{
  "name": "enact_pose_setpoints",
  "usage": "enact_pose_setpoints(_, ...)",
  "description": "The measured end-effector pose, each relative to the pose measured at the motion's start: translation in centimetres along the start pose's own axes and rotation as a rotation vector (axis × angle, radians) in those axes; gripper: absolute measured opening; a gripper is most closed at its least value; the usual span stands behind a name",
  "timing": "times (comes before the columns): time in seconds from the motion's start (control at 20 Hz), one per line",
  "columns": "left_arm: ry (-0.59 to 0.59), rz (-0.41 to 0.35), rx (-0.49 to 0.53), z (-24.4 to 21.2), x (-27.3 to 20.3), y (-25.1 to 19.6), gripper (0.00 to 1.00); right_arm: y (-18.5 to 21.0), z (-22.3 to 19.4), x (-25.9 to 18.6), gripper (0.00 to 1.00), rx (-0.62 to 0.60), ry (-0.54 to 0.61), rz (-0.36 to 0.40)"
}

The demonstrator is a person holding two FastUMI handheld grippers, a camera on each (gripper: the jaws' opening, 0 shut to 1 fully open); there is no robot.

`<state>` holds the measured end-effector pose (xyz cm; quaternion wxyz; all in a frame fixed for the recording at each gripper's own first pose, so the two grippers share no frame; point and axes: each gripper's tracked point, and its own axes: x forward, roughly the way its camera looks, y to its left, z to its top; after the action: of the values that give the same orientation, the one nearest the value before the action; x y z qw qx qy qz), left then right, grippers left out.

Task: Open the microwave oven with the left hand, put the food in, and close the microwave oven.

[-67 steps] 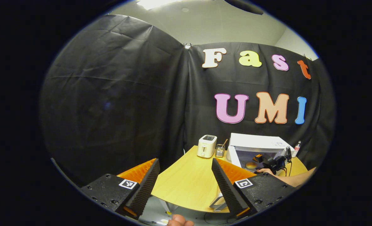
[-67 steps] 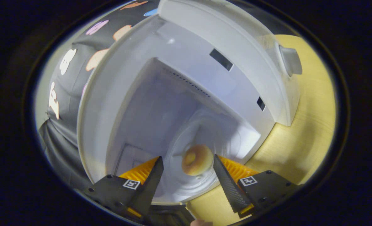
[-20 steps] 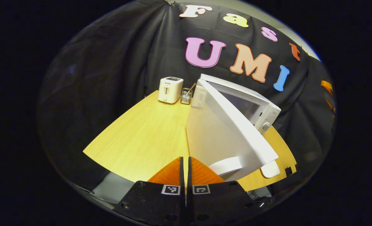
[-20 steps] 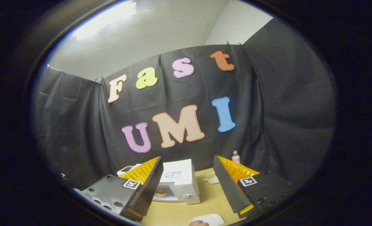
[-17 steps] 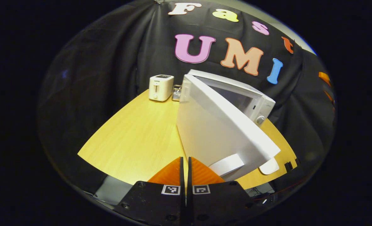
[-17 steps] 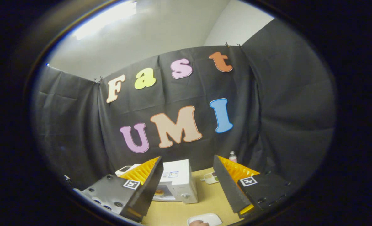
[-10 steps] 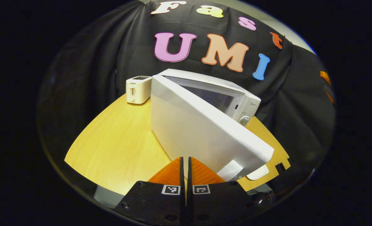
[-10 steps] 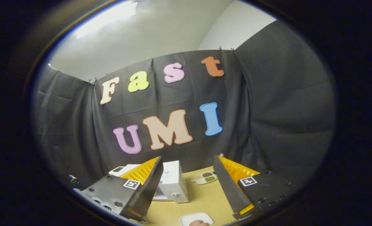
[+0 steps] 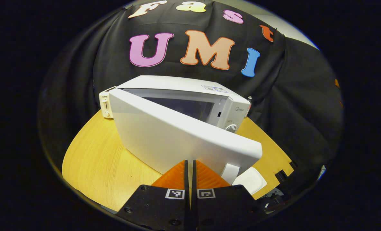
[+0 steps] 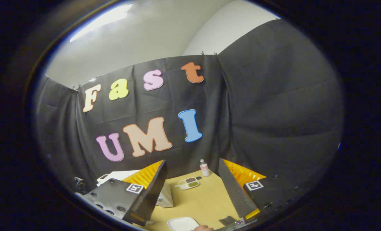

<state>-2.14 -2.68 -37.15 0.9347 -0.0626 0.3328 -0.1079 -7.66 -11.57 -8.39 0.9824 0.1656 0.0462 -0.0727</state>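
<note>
In the left gripper view the white microwave (image 9: 190, 88) stands on the wooden table (image 9: 94, 157). Its door (image 9: 171, 138) is ajar at a narrow angle and hides most of the inside. My left gripper (image 9: 189, 162) is shut with nothing between its fingers. Its tips are against the outer face of the door, low down and just left of the door handle (image 9: 229, 172). My right gripper (image 10: 192, 161) is held high and back from the table, open and empty. A corner of the microwave (image 10: 166, 196) peeks out beside its left finger.
A white toaster (image 9: 105, 105) stands behind the microwave's left side. An empty white plate (image 9: 250, 180) lies near the table's front edge, the same plate (image 10: 182, 223) sitting below my right gripper. A small divided dish (image 10: 188, 183) and a bottle (image 10: 204, 168) stand at the back.
The door has swung from wide open to nearly closed, with my shut left gripper following against it. My right gripper has stayed open and turned to the right, away from the microwave.
</note>
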Motion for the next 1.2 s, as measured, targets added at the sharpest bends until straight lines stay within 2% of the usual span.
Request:
enact_pose_setpoints(0.2, -0.002, -0.001, 0.051, 1.5, 2.7, -1.5, 0.0, -2.6, 1.3, 0.6, 0.89, 0.017, -0.017, -0.021)
enact_pose_setpoints(0.45, -0.018, 0.01, 0.074, 3.6, 5.6, -2.7, 0.0, -3.8, 2.0, 1.6, 0.89, 0.0, -0.024, 0.004)
enact_pose_setpoints(0.95, 0.001, 0.048, 0.105, 5.6, 10.5, -2.0, 0.0, -1.2, 2.5, 2.2, 0.9, -0.117, -0.024, 0.134)
enact_pose_setpoints(1.15, 0.03, 0.07, 0.096, 5.6, 12.3, -1.5, 0.0, -0.5, 2.7, 1.7, 0.89, -0.133, -0.029, 0.169)
enact_pose_setpoints(1.2, 0.053, 0.065, 0.062, 5.0, 12.8, -1.7, 0.0, -0.5, 2.8, 1.6, 0.89, -0.149, -0.031, 0.175)
